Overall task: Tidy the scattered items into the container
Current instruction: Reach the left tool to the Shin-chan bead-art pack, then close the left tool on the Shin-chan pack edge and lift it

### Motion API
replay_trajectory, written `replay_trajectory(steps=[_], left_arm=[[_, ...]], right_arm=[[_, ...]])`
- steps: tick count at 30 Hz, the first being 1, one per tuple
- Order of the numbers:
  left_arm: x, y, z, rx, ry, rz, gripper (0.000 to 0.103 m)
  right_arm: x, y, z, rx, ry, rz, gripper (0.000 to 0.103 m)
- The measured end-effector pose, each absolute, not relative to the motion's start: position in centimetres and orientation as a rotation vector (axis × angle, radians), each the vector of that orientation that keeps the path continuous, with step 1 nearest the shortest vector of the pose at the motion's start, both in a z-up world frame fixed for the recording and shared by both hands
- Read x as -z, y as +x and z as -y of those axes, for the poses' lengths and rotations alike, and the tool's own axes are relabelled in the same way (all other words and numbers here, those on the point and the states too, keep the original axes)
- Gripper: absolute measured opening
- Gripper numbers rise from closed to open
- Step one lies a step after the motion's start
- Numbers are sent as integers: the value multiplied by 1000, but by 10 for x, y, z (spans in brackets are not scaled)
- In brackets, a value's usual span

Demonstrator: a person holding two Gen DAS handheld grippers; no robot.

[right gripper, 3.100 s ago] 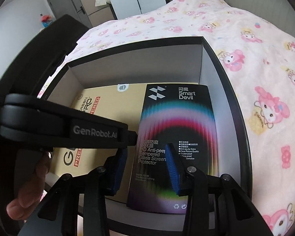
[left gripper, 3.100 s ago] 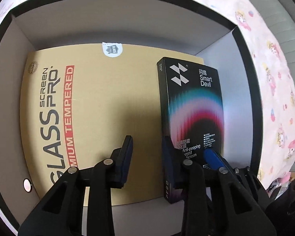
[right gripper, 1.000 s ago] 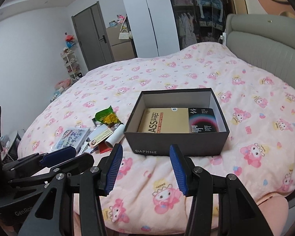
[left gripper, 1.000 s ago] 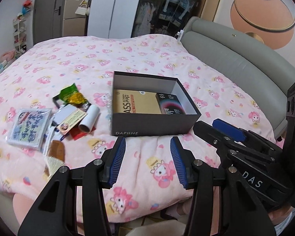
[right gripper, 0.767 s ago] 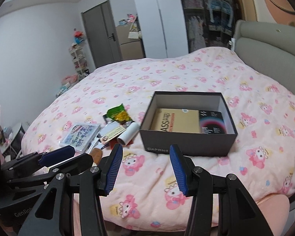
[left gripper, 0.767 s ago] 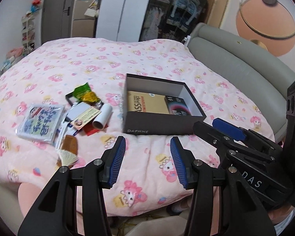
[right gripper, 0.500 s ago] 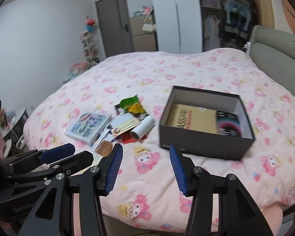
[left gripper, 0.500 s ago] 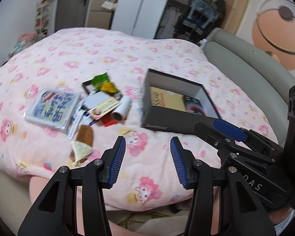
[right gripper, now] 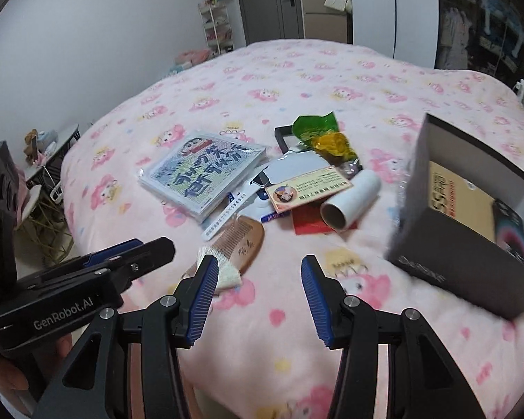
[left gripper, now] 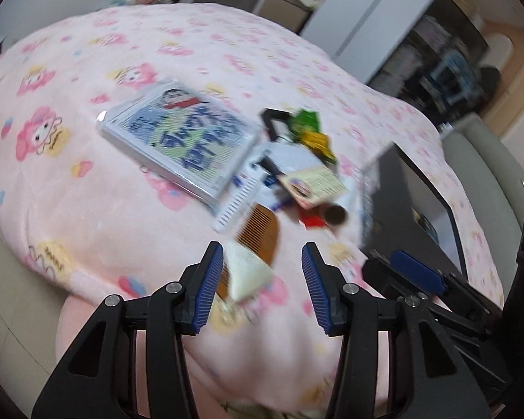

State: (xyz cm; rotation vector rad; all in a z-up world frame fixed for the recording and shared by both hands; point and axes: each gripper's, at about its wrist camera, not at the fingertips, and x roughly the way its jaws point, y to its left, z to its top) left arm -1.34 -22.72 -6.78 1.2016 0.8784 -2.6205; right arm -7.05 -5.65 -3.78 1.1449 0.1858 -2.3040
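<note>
Right wrist view: both grippers, right gripper [right gripper: 258, 288] and left gripper [left gripper: 262, 279], hang released; the wooden comb [right gripper: 242, 241] at 11 o'clock is probably next, the box [right gripper: 464, 244] at 2 o'clock.

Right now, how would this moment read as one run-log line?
left gripper: open, empty | right gripper: open, empty | wooden comb: nearest loose item on bed | box: holds two screen-protector packs
</note>
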Motion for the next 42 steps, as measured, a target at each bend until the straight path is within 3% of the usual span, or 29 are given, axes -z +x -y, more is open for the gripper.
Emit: replay_trajectory(steps=[9,14,15,18,21,25,33,42], left_arm=[[118,-81,288,2340,1214,-1029,47],[142,-78,303,2277,1110,-1130,44],[140,-73,305,2278,1081,-1134,39],[130,-69,309,2317,1024,-1030,39],[142,-74,319,2314,1030,-1077,40],[151,-82,328,2321,1039,-1144,42],[150,-82,338,2345,1017,-1168,41],[148,-78,345,2311,977,-1170,41]], right_arm=[[62,-124,105,2250,1208,-242,46],[74,-149,130,2218,1242,-289,46],[78,-153,134,2211,1251,-309,45],[82,-170,149,2205,1233,-427,45],[71,-195,168,2214,1171,-523,45],[68,-229,190,2211,1135,-512,45],[114,-287,219,2122,1301,-378,45],[115,-263,217,2044,1290,-401,44]])
